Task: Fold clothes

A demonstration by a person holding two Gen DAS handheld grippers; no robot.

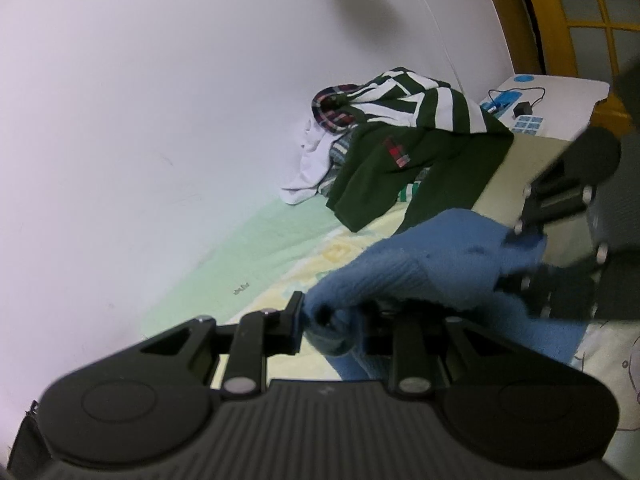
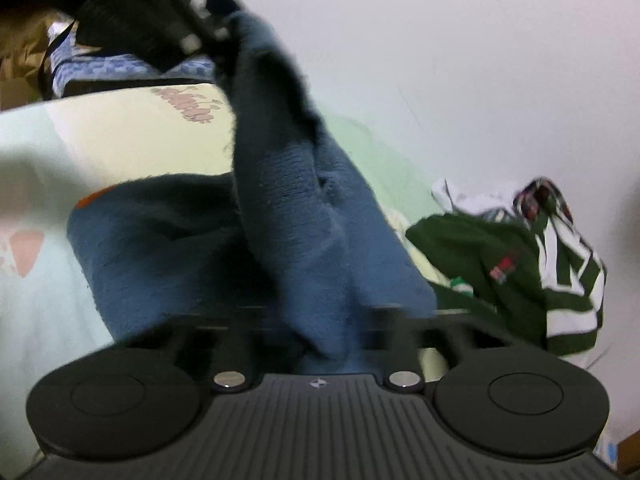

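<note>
The blue knit garment [image 1: 432,264] hangs between both grippers above the bed sheet [image 1: 256,264]. The left gripper [image 1: 332,320] pinches a bunched corner, jaws nearly closed. The right gripper [image 2: 328,332] clamps another fold close in. The green striped pile [image 1: 412,136] lies beyond, by the wall. The right pinch looks thin; pulling taut could slip the knit free.

wall [image 1: 160,80]: plain white, behind the bed
bed sheet [image 1: 256,256]: pale green and cream, printed pattern
window frame [image 1: 556,20]: yellow bars, upper right in the left wrist view
white box [image 1: 568,100]: beyond the bed, carrying a black cable, a small black adapter [image 1: 523,109] and blue packets
blue-and-white patterned fabric [image 2: 120,68]: far edge of the bed, right wrist view
</note>
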